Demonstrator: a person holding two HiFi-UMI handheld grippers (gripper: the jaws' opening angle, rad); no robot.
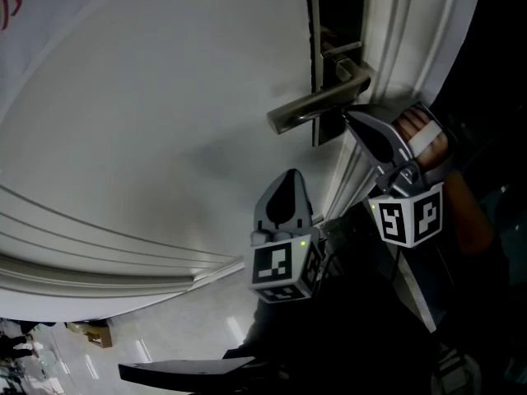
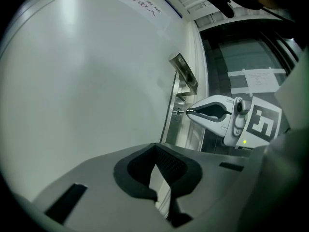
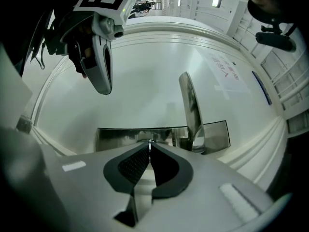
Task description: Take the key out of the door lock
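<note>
A metal lock plate [image 1: 328,64] with a lever handle [image 1: 317,107] is set in the white door [image 1: 165,97]. My right gripper [image 1: 347,115] reaches the plate just below the handle, a hand [image 1: 428,138] behind it. In the right gripper view its jaws [image 3: 150,146] are shut on the thin silver key [image 3: 150,142], which stands against the lock plate [image 3: 116,138] beside the handle [image 3: 190,105]. The left gripper view shows the right gripper [image 2: 189,111] pinching the key [image 2: 180,111] at the lock. My left gripper [image 1: 290,174] hangs lower left, off the door, shut and holding nothing [image 2: 155,147].
The door frame moulding [image 1: 399,31] runs right of the lock plate. A printed notice [image 3: 224,70] is stuck on the door above the handle. Far below, a cardboard box [image 1: 95,333] sits on the floor. A glass partition with a paper sheet [image 2: 260,79] lies beyond the door.
</note>
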